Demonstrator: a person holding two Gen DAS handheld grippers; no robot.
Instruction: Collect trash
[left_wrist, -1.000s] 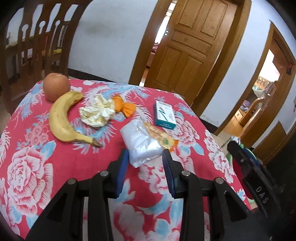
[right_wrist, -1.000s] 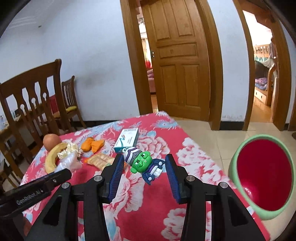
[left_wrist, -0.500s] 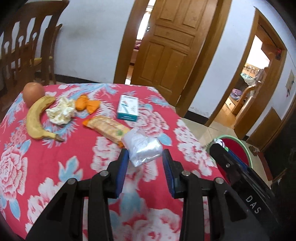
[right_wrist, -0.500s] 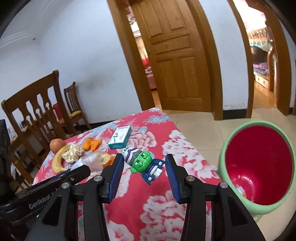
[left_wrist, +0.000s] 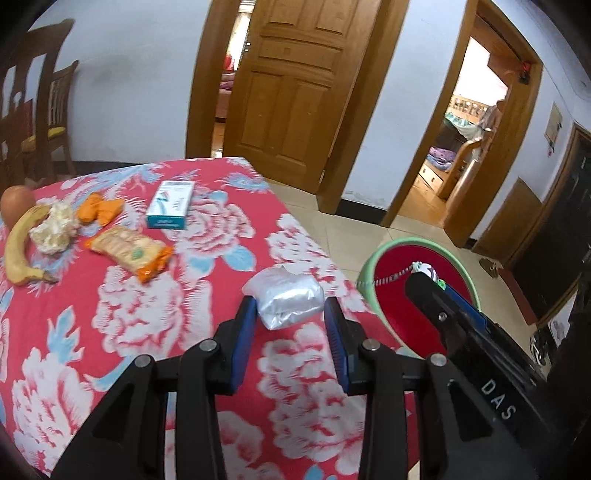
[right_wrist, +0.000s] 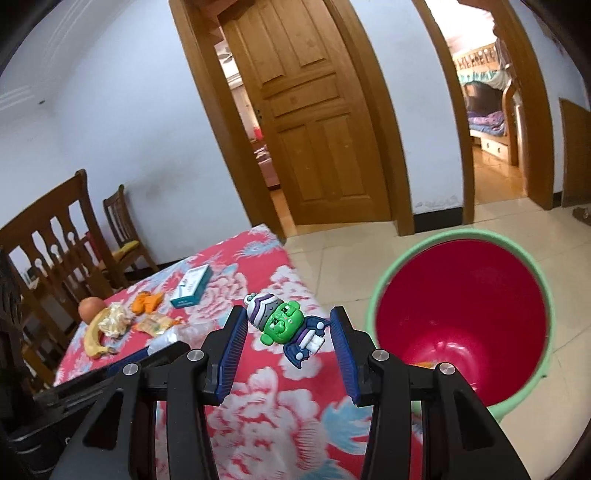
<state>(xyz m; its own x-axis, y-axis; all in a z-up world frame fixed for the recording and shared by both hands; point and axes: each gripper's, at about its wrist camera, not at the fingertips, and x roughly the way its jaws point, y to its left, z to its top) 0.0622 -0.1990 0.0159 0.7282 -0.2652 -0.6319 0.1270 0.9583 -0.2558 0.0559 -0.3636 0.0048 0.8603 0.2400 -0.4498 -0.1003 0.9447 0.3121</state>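
The left gripper (left_wrist: 290, 314) clamps a clear plastic bag (left_wrist: 286, 300) above the tabletop (left_wrist: 155, 317) edge; the right gripper (right_wrist: 288, 325) pinches a green toy figure (right_wrist: 284, 325) (beside the red bin (right_wrist: 461, 314)).

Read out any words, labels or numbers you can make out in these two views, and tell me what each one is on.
"DAS": white letters on the black body of the right gripper, in the left wrist view.
Teal and white box on the table: has print, too small to read.
Orange snack wrapper: print blurred, unreadable.
Paper on the far wall: unreadable.
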